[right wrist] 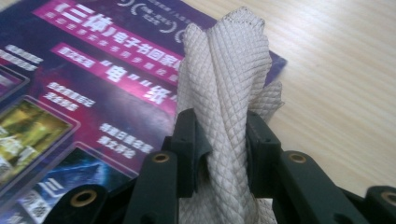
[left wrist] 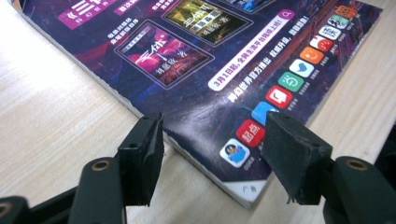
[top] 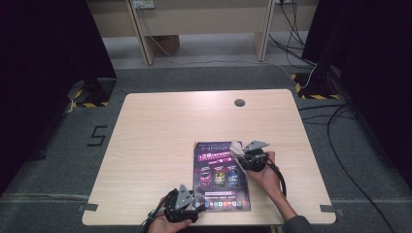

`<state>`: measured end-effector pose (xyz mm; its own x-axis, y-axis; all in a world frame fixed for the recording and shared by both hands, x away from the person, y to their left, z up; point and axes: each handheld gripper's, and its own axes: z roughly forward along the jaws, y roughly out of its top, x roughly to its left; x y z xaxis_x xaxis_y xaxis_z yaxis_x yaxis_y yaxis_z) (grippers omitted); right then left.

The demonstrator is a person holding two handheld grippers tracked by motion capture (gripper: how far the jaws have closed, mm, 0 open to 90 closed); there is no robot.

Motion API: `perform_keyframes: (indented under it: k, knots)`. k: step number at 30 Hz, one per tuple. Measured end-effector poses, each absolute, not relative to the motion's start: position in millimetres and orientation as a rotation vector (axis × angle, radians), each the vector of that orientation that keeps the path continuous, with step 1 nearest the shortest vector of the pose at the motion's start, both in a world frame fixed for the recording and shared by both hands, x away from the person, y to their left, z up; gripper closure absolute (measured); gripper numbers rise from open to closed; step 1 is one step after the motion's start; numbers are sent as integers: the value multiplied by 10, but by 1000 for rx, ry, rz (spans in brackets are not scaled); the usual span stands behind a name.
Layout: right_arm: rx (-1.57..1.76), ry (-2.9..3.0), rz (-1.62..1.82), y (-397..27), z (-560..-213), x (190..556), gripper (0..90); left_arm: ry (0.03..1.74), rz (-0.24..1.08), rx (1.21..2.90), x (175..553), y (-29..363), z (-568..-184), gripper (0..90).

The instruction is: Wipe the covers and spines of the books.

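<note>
Jaws clamp the bunched cloth [right wrist: 224,93] in the right gripper [top: 244,156] over the magazine's [top: 218,174] far right corner, left gripper [left wrist: 212,154] wide at its near corner.

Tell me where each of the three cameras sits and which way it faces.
High view: above the near side, facing forward and down on the light wooden table; both hands hold the left gripper and right gripper.
Left gripper view: rides the left gripper, facing the purple glossy magazine corner; both fingers show, apart.
Right gripper view: rides the right gripper, whose fingers pinch a cream woven cloth.
Shared: the magazine shows in all three.
</note>
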<state>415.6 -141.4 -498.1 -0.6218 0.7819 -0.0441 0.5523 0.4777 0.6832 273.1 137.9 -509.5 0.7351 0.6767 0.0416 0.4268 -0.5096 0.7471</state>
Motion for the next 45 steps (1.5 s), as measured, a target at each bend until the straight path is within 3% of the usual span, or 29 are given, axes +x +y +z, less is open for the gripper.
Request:
perform_keyframes:
  k: [11,20,27,45]
  knots:
    - [960,2449,908,-1119,-4979,3999,698,821,403,2184,2758,1381,-5093,415]
    - [979,2455,926,-1126,-4982,3993,694,844,404,2196,2638,1524,-5056,388]
    - [937,2500,968,-980,-4993,3884,693,805,383,2216,2618,1522,-5049,483]
    - [765,2610,1051,-409,-5021,3596,680,763,356,2254,2602,1495,-5094,552]
